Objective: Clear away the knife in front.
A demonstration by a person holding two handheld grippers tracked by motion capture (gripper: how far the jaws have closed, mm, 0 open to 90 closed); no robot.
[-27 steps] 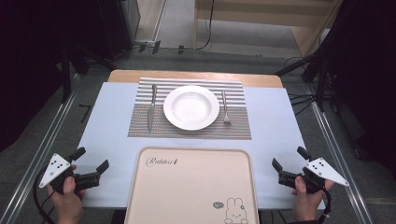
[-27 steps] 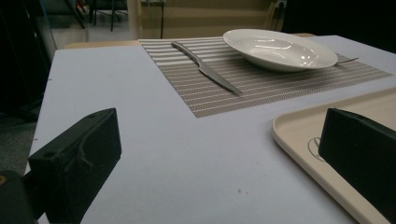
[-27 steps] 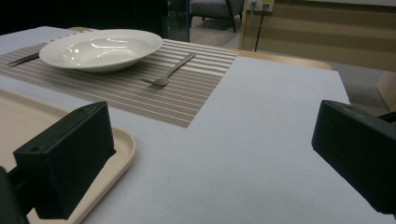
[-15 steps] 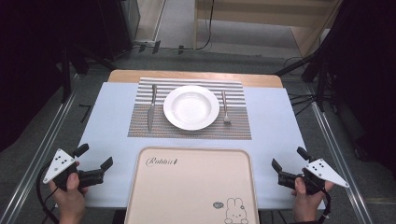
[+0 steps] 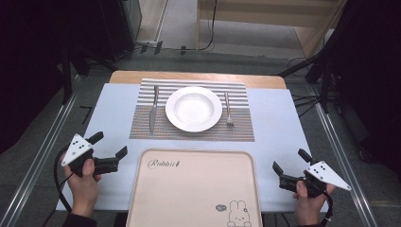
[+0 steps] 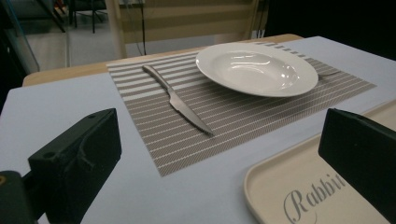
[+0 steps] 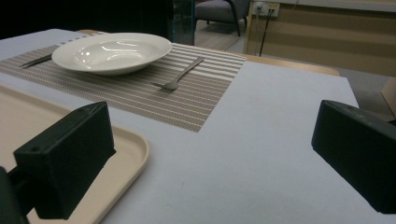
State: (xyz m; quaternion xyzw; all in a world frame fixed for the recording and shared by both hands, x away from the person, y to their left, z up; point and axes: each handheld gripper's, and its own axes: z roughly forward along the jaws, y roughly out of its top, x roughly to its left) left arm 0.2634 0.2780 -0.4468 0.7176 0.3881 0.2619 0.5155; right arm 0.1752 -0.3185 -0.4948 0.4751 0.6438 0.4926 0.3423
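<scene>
Beige tray [image 5: 196,189] with rounded corners and a rabbit print lies at 6 o'clock on the table [image 5: 279,118], long axis running 9 to 3. Left gripper [image 5: 109,150] and right gripper [image 5: 289,163] flank it, jaws apart, holding nothing.

left gripper [image 5: 109,150], right gripper [image 5: 288,166], jaws wide apart

white plate [image 5: 193,109], knife [image 5: 153,108], fork [image 5: 228,109], striped placemat [image 5: 191,132]

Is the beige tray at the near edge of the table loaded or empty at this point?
Empty. The tray shows only its printed lettering and rabbit drawing; the plate, knife and fork lie on the striped placemat beyond it.
</scene>
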